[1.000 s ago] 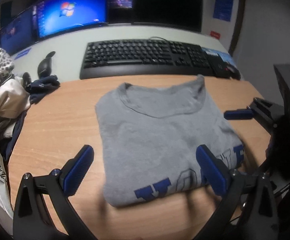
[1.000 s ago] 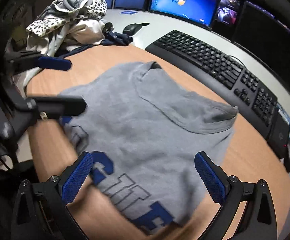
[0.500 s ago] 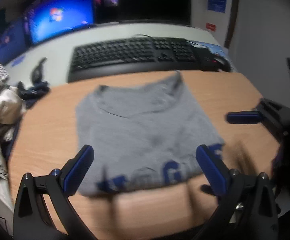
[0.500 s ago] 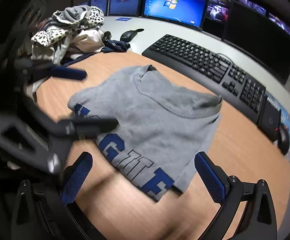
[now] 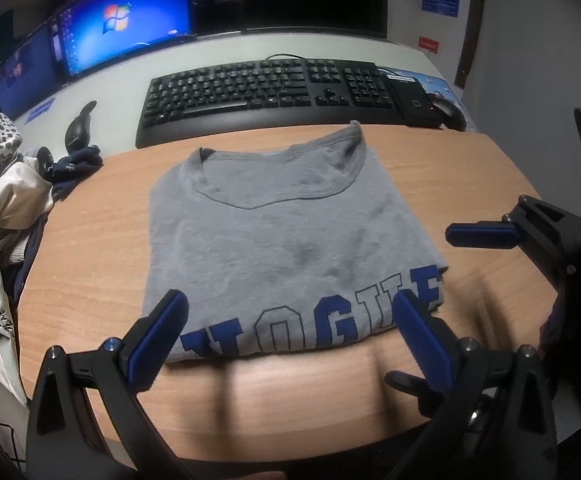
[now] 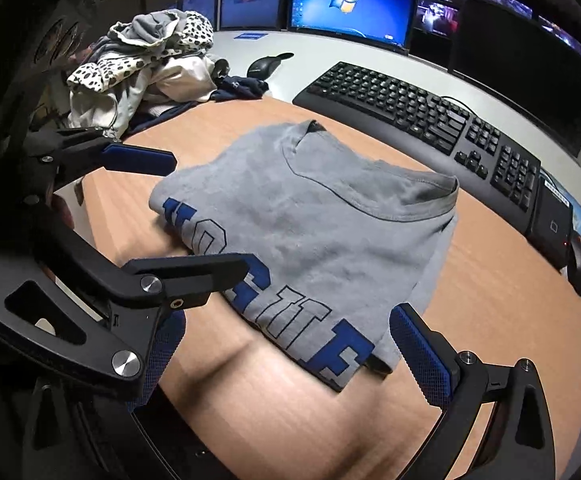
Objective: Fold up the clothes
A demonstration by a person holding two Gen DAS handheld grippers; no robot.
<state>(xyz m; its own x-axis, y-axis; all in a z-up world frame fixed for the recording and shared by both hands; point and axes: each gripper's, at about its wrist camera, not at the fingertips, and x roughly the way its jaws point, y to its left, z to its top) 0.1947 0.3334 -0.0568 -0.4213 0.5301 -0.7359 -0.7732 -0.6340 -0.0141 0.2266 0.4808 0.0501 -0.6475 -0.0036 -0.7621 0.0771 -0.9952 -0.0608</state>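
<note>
A grey T-shirt (image 5: 286, 236) with blue letters lies folded into a rectangle on the wooden table (image 5: 90, 264), collar toward the keyboard. It also shows in the right wrist view (image 6: 310, 236). My left gripper (image 5: 290, 332) is open and empty, just off the shirt's near edge. My right gripper (image 6: 286, 344) is open and empty by the shirt's near right corner. The left gripper's fingers (image 6: 138, 160) show at the left of the right wrist view, and a right fingertip (image 5: 478, 234) shows at the right of the left wrist view.
A black keyboard (image 5: 266, 96) lies beyond the shirt, with a mouse (image 5: 448, 114) to its right. A pile of unfolded clothes (image 6: 146, 64) sits at the table's left end. Lit monitors (image 5: 126, 36) stand at the back. The table's near edge (image 5: 290, 436) is close below.
Both grippers have drawn back toward the near edge, clear of the shirt. The shirt now lies flat with all its lettering showing.
</note>
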